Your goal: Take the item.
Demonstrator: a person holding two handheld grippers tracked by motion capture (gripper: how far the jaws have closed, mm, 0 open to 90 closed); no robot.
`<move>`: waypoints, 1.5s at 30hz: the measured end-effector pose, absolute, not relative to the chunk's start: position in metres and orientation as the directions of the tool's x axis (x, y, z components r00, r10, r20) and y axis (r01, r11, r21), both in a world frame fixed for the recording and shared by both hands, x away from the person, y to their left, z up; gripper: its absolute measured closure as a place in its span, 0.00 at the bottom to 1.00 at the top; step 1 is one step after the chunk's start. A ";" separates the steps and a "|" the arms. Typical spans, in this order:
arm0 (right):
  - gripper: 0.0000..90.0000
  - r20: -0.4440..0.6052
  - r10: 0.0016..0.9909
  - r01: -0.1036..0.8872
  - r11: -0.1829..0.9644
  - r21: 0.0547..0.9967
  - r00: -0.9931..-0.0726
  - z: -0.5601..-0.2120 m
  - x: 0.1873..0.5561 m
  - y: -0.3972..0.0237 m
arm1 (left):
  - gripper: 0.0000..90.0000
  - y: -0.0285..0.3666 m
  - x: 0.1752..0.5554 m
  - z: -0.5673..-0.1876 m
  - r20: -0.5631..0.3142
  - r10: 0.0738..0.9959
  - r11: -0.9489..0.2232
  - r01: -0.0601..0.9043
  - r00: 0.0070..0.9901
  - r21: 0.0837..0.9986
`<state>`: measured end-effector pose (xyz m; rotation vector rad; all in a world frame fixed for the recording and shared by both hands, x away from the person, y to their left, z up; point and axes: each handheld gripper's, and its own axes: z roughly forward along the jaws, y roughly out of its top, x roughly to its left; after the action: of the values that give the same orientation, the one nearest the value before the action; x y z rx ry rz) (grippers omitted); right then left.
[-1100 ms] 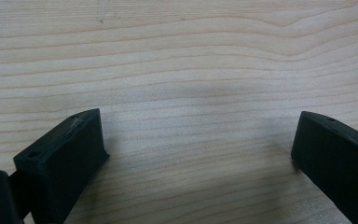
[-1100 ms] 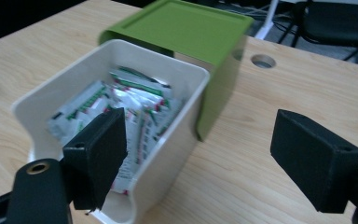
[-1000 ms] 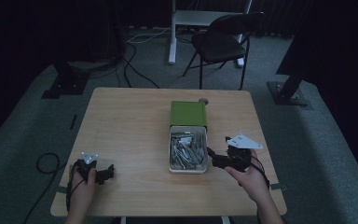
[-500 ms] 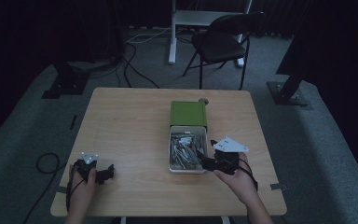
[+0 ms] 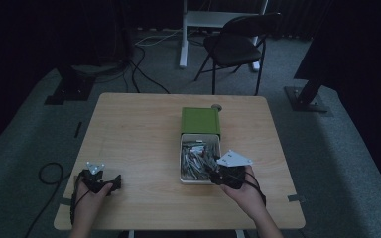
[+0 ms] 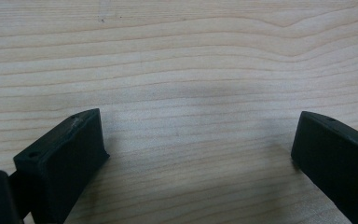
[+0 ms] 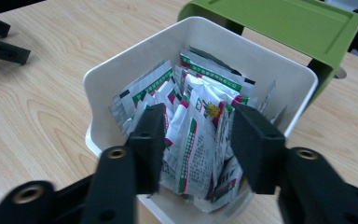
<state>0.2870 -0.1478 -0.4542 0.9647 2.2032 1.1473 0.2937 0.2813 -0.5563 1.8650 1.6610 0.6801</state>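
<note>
Straddling packets (image 7: 198, 140), right claw (image 7: 198, 149) half-spread; left claw (image 6: 196, 154) spread, one box (image 7: 121, 70).

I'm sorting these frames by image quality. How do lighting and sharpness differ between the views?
High view: dim and underexposed, the room nearly black, the table muted. Left gripper view: bright, wood grain crisp, a soft shadow between the jaws of the left hand-held gripper. Right gripper view: well lit, packets in the white box sharp, near jaws slightly soft.

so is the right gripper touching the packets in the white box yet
Cannot tell. In the right gripper view the right gripper has its jaws open on either side of a packet in the white box, but no clear contact or gap shows.
</note>
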 end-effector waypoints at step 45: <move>0.90 -0.153 0.816 0.476 0.465 0.746 -0.558 -0.500 0.294 -0.122 | 0.04 0.281 0.294 -0.556 0.013 0.994 -0.088 0.718 0.109 0.691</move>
<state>0.2937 -0.1217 -0.5002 1.0736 2.2199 0.9051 0.2937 0.2813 -0.5563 1.8642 1.6624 0.6806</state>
